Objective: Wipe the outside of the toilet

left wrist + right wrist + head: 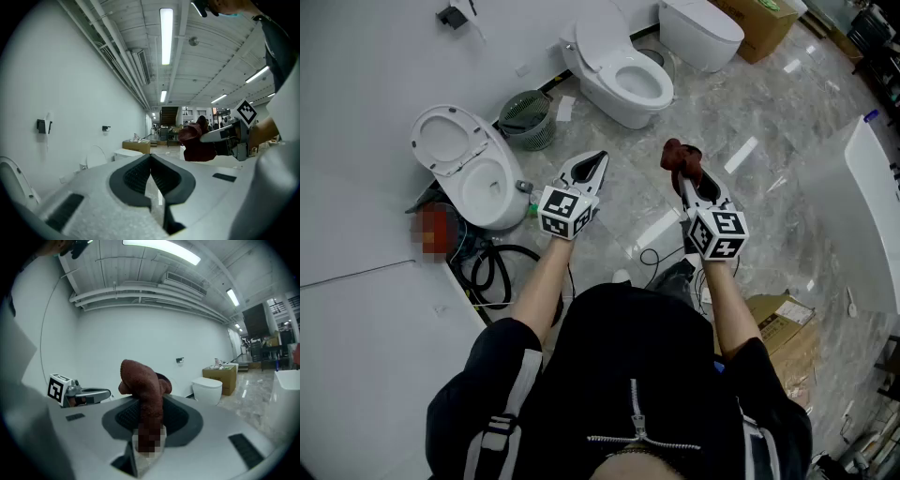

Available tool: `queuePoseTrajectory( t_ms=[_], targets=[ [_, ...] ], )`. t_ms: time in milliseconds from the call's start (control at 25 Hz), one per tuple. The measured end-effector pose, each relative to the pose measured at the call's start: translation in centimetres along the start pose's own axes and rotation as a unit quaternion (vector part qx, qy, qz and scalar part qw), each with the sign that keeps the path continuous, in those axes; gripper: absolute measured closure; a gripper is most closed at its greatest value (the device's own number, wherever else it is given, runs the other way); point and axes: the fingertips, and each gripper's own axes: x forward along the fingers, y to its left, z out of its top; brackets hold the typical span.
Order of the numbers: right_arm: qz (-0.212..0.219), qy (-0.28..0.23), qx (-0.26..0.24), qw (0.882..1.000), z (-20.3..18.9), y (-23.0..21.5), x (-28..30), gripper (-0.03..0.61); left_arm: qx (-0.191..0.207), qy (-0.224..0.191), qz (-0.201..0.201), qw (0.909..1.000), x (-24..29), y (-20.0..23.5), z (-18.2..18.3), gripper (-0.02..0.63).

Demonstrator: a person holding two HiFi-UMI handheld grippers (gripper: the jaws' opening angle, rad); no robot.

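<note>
Risk: the dark red terry cloth (143, 380) is pinched along a narrow strip only, with most of its bulk bunched loose above the tips of the right gripper (150, 411). In my judgement, a hard drag across porcelain could pull it out of the grip, or the hard jaw tips could meet the glaze instead of the fabric. The black coiled hose (492, 272) on the floor just in front of the white ceramic toilet with its lid raised (478, 173) is a trip and snag hazard on approach.

Right gripper: jaws closed on the cloth, which stands between the pads and folds over above them. In the head view the cloth (680, 157) sits at the forward end of the right gripper (687, 180), held in the air well to the right of the toilet and not touching it.

Left gripper (151, 161): jaws brought together with nothing between them. In the head view the left gripper (595, 161) hovers just right of the toilet bowl, apart from it.

Task status: no wiping contact yet. Two further white toilets stand beyond this one; which is intended cannot be determined.
</note>
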Motion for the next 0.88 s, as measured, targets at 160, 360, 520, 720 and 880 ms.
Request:
queuePoseTrajectory(
  t_ms=[160, 360, 520, 720, 880],
  targets=[
    [0.012, -0.006, 0.008, 1.0, -0.1, 0.3, 0.3, 0.462, -0.002, 0.0, 0.002, 1.0, -0.3, 0.3, -0.2, 0.615],
    [0.005, 0.001, 0.007, 1.0, -0.7, 0.8, 0.9, 0.462, -0.01, 0.001, 0.006, 0.9999, -1.1, 1.2, -0.8, 0.614],
    [0.0, 0.003, 0.006, 1.0, -0.8, 1.2, 1.3, 0.462, -0.021, 0.001, 0.012, 0.9997, -1.6, 2.4, -1.4, 0.614],
    [-0.007, 0.009, 0.013, 1.0, -0.6, 0.3, 2.4, 0.462, -0.034, 0.001, 0.022, 0.9992, -1.1, 4.1, -1.7, 0.615],
    [-0.004, 0.017, 0.018, 1.0, -0.6, -0.4, 3.8, 0.462, -0.038, 0.001, 0.024, 0.999, 0.0, 4.8, -1.6, 0.614]
  ],
)
